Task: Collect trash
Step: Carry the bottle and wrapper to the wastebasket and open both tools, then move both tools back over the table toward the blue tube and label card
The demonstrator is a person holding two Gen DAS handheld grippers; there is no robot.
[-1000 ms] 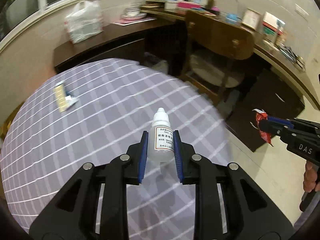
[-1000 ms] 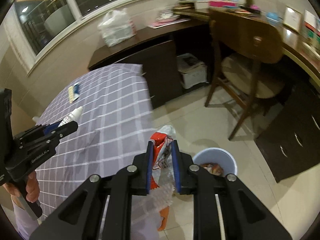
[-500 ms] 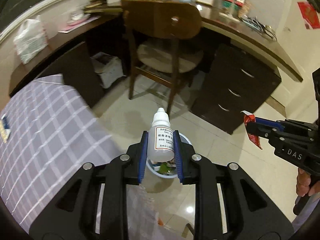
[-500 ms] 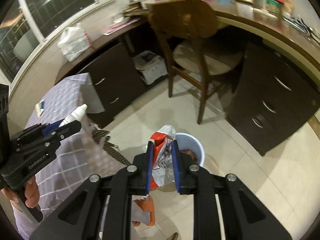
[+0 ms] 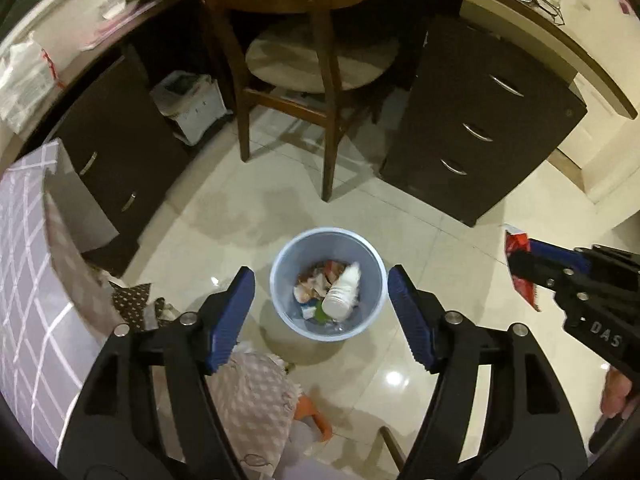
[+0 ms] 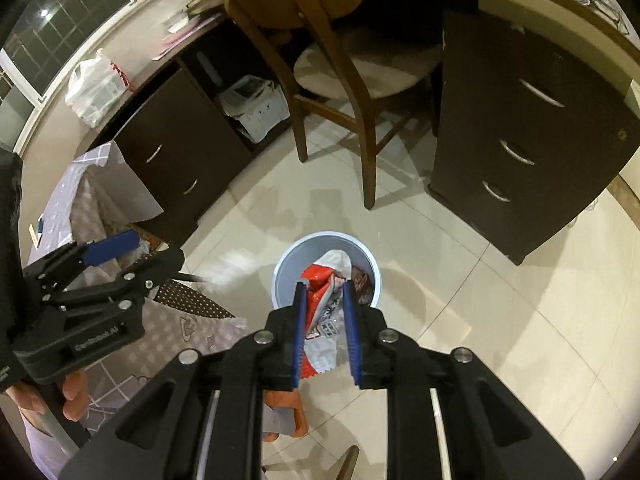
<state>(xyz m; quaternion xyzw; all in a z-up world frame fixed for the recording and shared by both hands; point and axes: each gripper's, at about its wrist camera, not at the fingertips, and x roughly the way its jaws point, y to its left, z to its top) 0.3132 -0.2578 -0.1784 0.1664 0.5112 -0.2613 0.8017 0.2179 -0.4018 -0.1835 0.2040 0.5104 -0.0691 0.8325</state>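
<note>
Released white plastic bottle (image 5: 342,294) now inside round bin (image 5: 280,264), left claw (image 5: 320,314) spread

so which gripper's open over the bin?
The left gripper: jaws wide, nothing between them, bottle in the bin. Right gripper clamps a wrapper.

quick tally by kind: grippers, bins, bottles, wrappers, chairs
grippers: 2, left open, right shut on the wrapper
bins: 1
bottles: 1, lying in the bin
wrappers: 1
chairs: 1
total: 6
</note>
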